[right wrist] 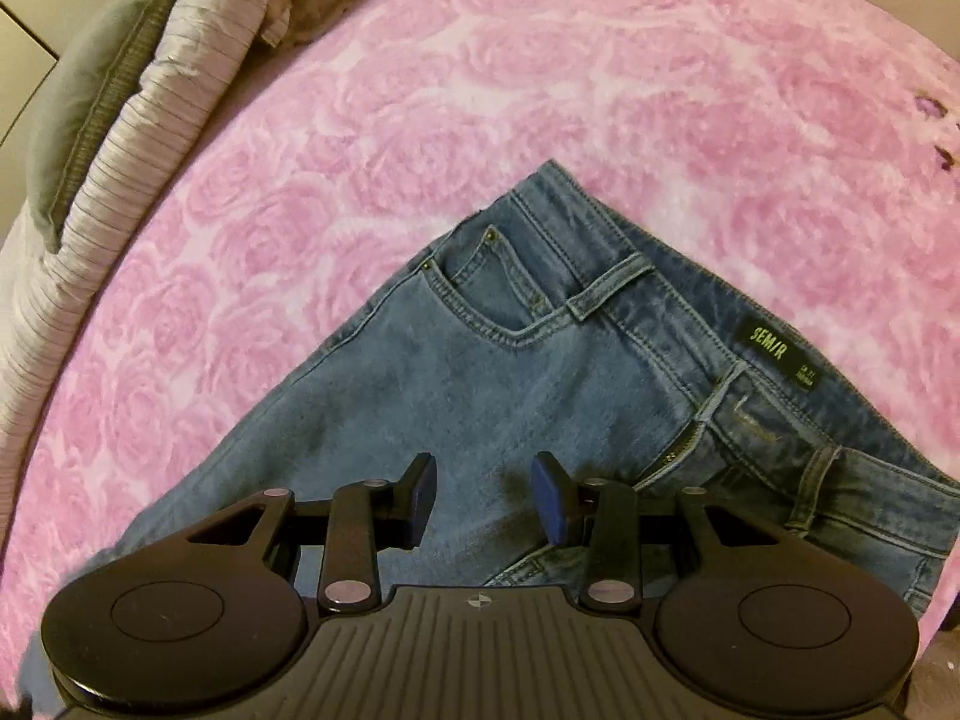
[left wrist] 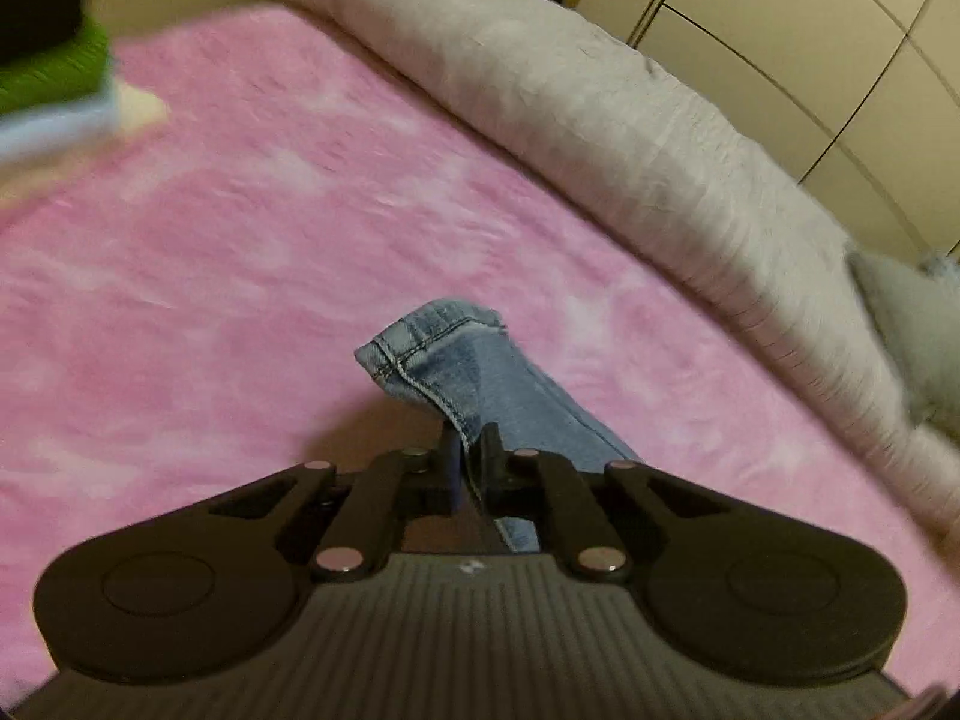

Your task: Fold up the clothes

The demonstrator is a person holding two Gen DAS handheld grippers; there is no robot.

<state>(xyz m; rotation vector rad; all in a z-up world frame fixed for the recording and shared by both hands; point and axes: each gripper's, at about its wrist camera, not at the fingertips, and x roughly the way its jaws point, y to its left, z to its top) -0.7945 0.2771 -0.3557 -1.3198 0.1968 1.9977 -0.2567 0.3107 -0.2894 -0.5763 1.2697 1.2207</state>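
Observation:
Blue jeans lie on a pink rose-pattern blanket. In the right wrist view their waistband, front pocket and black label (right wrist: 774, 354) face up, and the jeans (right wrist: 480, 372) spread toward me. My right gripper (right wrist: 483, 495) is open just above the denim near the fly, holding nothing. In the left wrist view my left gripper (left wrist: 469, 462) is shut on the hem end of a jeans leg (left wrist: 444, 360), lifted above the blanket (left wrist: 240, 276). That view is motion-blurred.
A grey-white rolled duvet (left wrist: 600, 120) runs along the bed's far edge, with a grey pillow (right wrist: 102, 90) on it. A stack of folded clothes (left wrist: 48, 60), black, green and pale blue, sits at the far left. Cream wardrobe doors (left wrist: 780, 30) stand behind.

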